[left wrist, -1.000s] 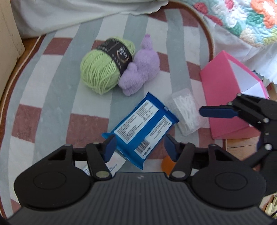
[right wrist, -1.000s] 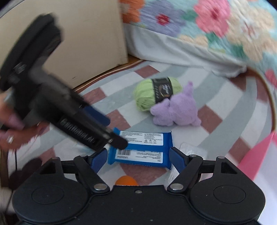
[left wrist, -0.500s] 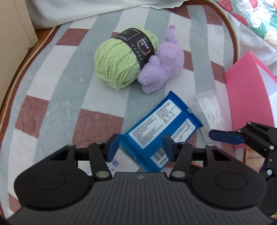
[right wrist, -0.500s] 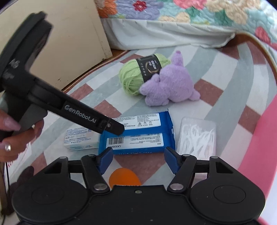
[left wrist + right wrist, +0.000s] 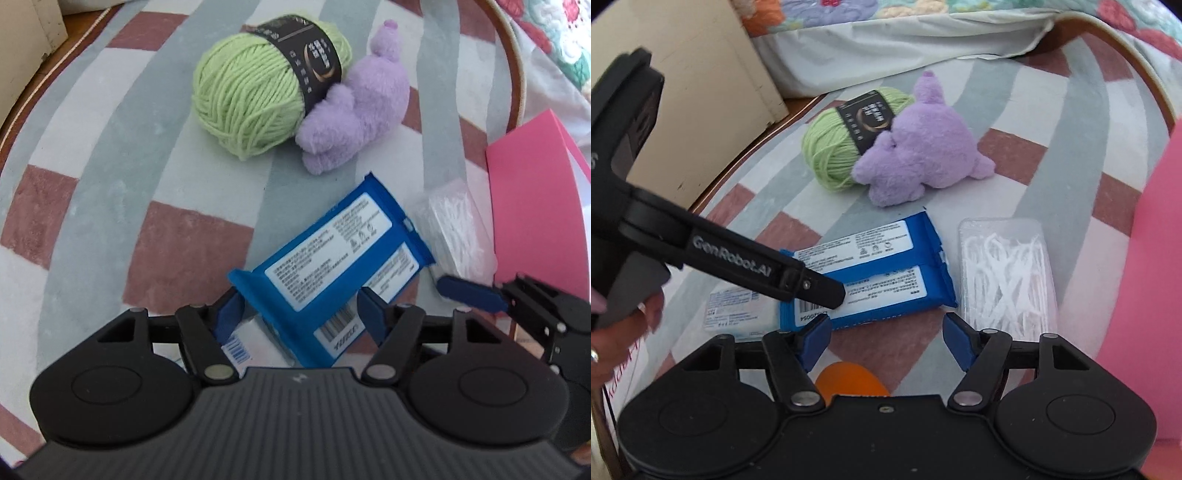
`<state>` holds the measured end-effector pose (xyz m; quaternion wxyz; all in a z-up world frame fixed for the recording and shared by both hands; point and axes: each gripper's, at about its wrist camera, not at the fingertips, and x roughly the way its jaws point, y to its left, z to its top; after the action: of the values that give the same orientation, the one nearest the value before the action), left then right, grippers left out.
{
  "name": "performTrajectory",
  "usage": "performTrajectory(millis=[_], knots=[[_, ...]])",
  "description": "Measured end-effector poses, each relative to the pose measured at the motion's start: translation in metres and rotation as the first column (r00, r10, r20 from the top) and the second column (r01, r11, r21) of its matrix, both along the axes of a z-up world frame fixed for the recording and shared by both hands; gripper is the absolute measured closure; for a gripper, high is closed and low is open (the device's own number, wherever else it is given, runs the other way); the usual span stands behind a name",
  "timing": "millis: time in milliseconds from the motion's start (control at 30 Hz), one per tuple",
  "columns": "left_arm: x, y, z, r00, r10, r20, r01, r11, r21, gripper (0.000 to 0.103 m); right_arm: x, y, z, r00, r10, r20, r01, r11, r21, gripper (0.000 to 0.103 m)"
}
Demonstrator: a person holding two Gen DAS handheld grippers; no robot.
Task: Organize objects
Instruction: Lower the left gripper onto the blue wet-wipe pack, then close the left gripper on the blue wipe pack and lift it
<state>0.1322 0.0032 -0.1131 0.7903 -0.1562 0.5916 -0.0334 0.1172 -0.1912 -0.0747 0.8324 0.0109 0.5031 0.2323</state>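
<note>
A blue wipes pack (image 5: 332, 269) lies on the striped rug, also in the right wrist view (image 5: 871, 273). My left gripper (image 5: 301, 315) is open with its fingers on either side of the pack's near end. My right gripper (image 5: 886, 339) is open and empty, just short of the pack. A clear box of floss picks (image 5: 1008, 273) lies right of the pack. A green yarn ball (image 5: 255, 92) and a purple plush toy (image 5: 358, 110) touch each other farther back. A small white packet (image 5: 735, 306) lies left of the pack, and an orange thing (image 5: 849, 380) is under my right gripper.
A pink box (image 5: 535, 206) stands at the right edge of the rug. A beige cabinet (image 5: 690, 96) stands at the left. A bed with a floral quilt (image 5: 923, 22) runs along the back.
My left gripper has moved forward and down until its fingers straddle the blue pack. My right gripper has come lower and closer to the pack and floss box.
</note>
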Motion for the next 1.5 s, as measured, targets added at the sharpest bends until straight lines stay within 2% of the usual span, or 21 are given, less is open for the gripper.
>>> performTrajectory(millis=[33,133,233,433,500,567,667,733,867,933,1000,1100,1167,1233,1433,1500], knots=[[-0.002,-0.001,0.000,1.000,0.003,0.016,-0.003,1.000,0.002,0.041,-0.001,0.000,-0.001,1.000,0.007,0.003,-0.007,1.000,-0.015,0.024],[-0.007,-0.006,0.003,0.998,-0.020,0.054,0.018,0.999,0.032,0.050,-0.004,0.003,-0.002,0.999,0.040,0.032,-0.037,0.996,-0.075,0.024],[-0.011,-0.008,0.005,0.997,-0.030,0.072,0.027,0.999,0.038,0.055,-0.002,-0.001,-0.002,0.999,0.026,0.030,-0.024,0.998,-0.058,0.024],[0.016,-0.017,0.017,0.979,-0.190,0.070,0.176,0.970,0.169,0.065,-0.006,-0.008,0.005,1.000,0.010,0.011,-0.009,0.996,-0.085,0.024],[0.023,-0.012,0.014,0.978,-0.200,0.055,0.191,0.972,0.138,0.066,-0.007,-0.013,0.010,1.000,0.021,0.000,-0.021,0.997,-0.080,0.025],[0.027,-0.004,0.013,0.981,-0.188,0.036,0.184,0.979,0.091,0.068,-0.008,-0.012,0.015,1.000,0.016,0.000,-0.016,0.996,-0.092,0.035],[0.022,-0.003,0.014,0.977,-0.208,0.043,0.203,0.975,0.094,0.071,-0.006,-0.004,0.020,0.998,0.059,0.017,-0.059,0.998,-0.035,0.039],[0.019,-0.002,0.014,0.976,-0.213,0.047,0.208,0.974,0.090,0.074,0.002,0.001,0.011,0.999,0.035,0.013,-0.034,0.999,-0.037,0.039],[0.020,0.004,0.012,0.985,-0.162,0.053,0.159,0.986,0.056,0.076,0.024,0.007,-0.012,1.000,-0.005,-0.004,0.005,1.000,-0.012,0.039],[0.017,0.003,0.012,0.986,-0.152,0.073,0.147,0.987,0.069,0.077,0.028,0.006,-0.015,0.999,-0.049,0.021,0.048,0.998,0.048,0.040],[0.014,0.005,0.012,0.988,-0.130,0.085,0.125,0.991,0.056,0.077,0.028,0.006,-0.015,0.995,-0.096,0.006,0.095,0.992,0.089,0.042],[0.007,0.010,0.010,0.991,-0.099,0.091,0.098,0.995,0.007,0.078,0.017,0.013,-0.012,0.997,-0.080,0.019,0.079,0.996,0.049,0.050],[0.002,0.017,0.007,0.994,-0.067,0.088,0.074,0.995,-0.069,0.079,0.008,0.013,-0.009,0.996,-0.077,0.033,0.077,0.997,0.008,0.056],[-0.003,0.018,0.005,0.994,-0.060,0.086,0.068,0.992,-0.101,0.079,0.003,0.005,-0.007,0.995,-0.097,0.022,0.097,0.995,0.019,0.058],[-0.009,0.000,0.010,0.989,-0.102,0.110,0.104,0.994,-0.017,0.079,-0.005,-0.008,-0.015,0.993,-0.120,-0.011,0.121,0.990,0.069,0.060],[-0.009,-0.003,0.010,0.988,-0.106,0.115,0.108,0.994,-0.013,0.079,-0.006,-0.010,-0.015,0.989,-0.148,-0.013,0.148,0.986,0.070,0.061]])
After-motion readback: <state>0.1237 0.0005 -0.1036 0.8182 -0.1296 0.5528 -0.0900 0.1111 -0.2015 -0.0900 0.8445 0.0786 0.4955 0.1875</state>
